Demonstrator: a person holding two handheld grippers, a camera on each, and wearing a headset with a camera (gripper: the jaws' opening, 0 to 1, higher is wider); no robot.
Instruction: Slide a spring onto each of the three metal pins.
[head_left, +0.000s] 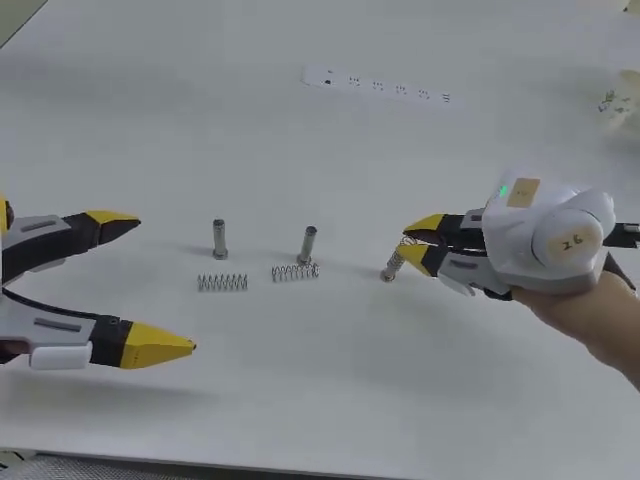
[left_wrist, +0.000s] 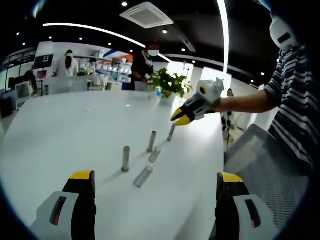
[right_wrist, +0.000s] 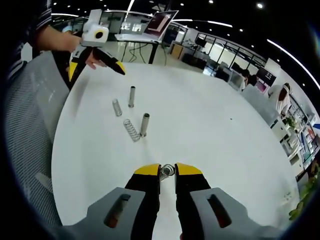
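Note:
Two bare metal pins (head_left: 219, 238) (head_left: 307, 244) stand upright on the white table (head_left: 330, 390). A loose spring (head_left: 222, 283) lies in front of the first pin, and another spring (head_left: 295, 271) lies at the foot of the second. The third pin (head_left: 392, 266) leans, with a spring (right_wrist: 167, 171) at its upper end. My right gripper (head_left: 403, 244) is shut on that spring. My left gripper (head_left: 165, 284) hangs open at the left, well short of the pins, with nothing between its jaws. In the left gripper view the pins (left_wrist: 126, 158) (left_wrist: 151, 141) (left_wrist: 171, 132) stand ahead of it.
A white power strip (head_left: 375, 84) lies at the far side of the table. A small pale object (head_left: 615, 100) sits at the far right edge. The table's near edge runs along the bottom of the head view. People and a plant (left_wrist: 170, 82) are beyond the table.

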